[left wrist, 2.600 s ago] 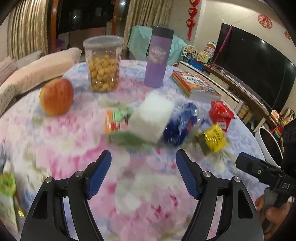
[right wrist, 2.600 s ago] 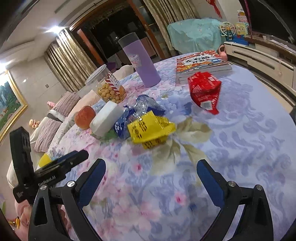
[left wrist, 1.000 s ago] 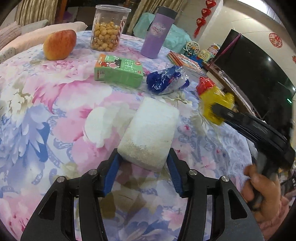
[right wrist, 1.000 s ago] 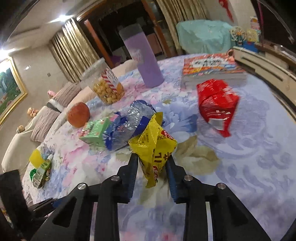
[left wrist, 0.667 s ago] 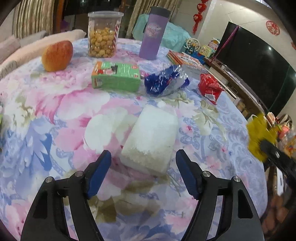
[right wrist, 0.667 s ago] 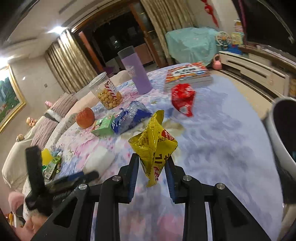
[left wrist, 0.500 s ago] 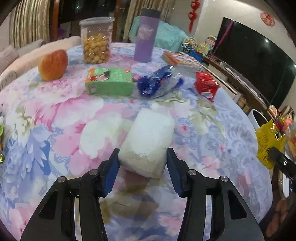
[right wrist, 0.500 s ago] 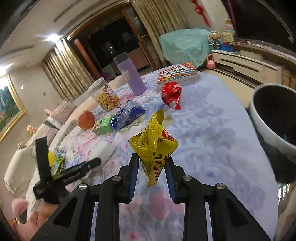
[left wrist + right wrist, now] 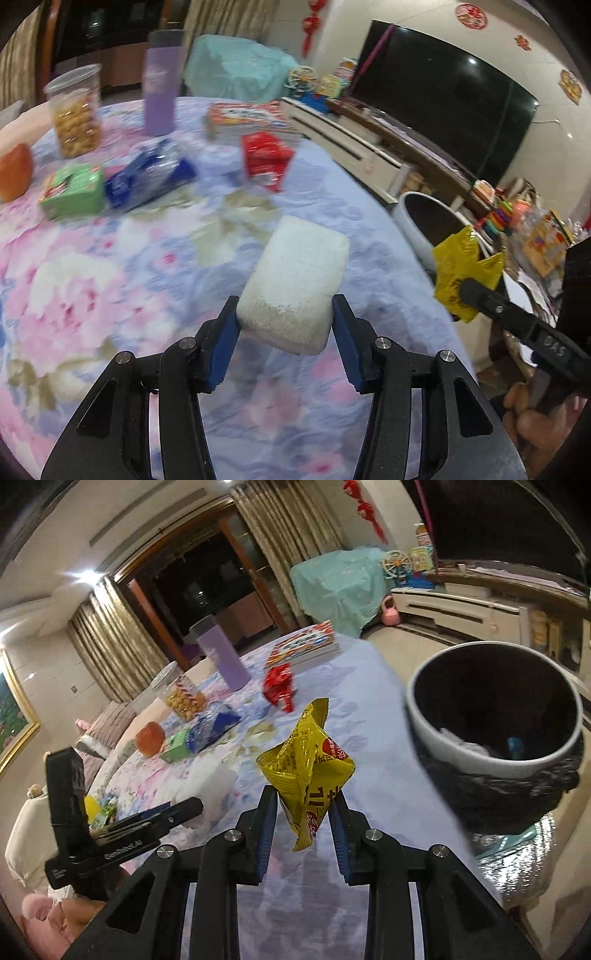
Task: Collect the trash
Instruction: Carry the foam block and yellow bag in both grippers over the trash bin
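My left gripper [image 9: 284,317] is shut on a white foam block [image 9: 297,286] and holds it above the flowered tablecloth [image 9: 110,266]. A crumpled yellow snack wrapper [image 9: 308,764] is pinched in my right gripper [image 9: 304,805], which is shut on it near the table's edge. Just right of that wrapper stands a white trash bin [image 9: 495,716] with a dark inside and some scraps in it. The left wrist view shows the same bin [image 9: 424,221] beyond the table edge, with the yellow wrapper [image 9: 461,273] in front of it. On the table lie a red wrapper [image 9: 266,162], a blue bag [image 9: 147,181] and a green carton [image 9: 72,192].
A purple tumbler [image 9: 160,83], a snack jar [image 9: 75,114], an apple [image 9: 13,171] and a book [image 9: 247,118] stand at the table's far side. A TV [image 9: 439,99] on a low cabinet fills the right. A hand [image 9: 535,435] holds the right tool.
Both grippers have swung right toward the table's edge and the bin. The foam block has been lifted off the cloth. The bin now looms large beside the yellow wrapper.
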A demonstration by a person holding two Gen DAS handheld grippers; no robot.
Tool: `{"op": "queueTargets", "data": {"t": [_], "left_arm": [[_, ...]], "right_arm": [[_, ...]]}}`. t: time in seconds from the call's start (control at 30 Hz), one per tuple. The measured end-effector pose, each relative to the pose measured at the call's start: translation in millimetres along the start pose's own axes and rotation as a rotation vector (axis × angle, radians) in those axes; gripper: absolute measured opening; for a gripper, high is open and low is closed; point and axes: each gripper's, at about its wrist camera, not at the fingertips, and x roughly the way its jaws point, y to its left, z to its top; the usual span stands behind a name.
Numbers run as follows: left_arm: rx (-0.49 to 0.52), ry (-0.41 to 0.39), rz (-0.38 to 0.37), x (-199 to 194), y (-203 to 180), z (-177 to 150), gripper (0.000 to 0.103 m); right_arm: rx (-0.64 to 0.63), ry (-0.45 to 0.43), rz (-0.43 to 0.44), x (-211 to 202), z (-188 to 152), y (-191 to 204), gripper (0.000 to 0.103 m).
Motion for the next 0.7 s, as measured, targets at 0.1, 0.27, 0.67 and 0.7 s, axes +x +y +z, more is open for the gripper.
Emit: {"op": "queueTargets", "data": {"t": [0.1,0.27,0.67,0.7], "left_arm": [[0.019,0.003,-0.026,6,-17,5,0.049],[0.040,0.007,-0.056,14,-40,11,0.049],[0.114,0.003,-0.124,34,-94,30,0.049],[0.124,0.006,-0.131,36,-99,33,0.049]], "right_arm": [[0.012,-0.012,-0.014,-5,4,-13,0.029],[0.031,-0.037,-0.043,-14,11,-32,0.029],[0.065,-0.068,-0.103,-29,25,-71,0.029],[0.068,-0.068,-0.107,-30,26,-74,0.029]]}}
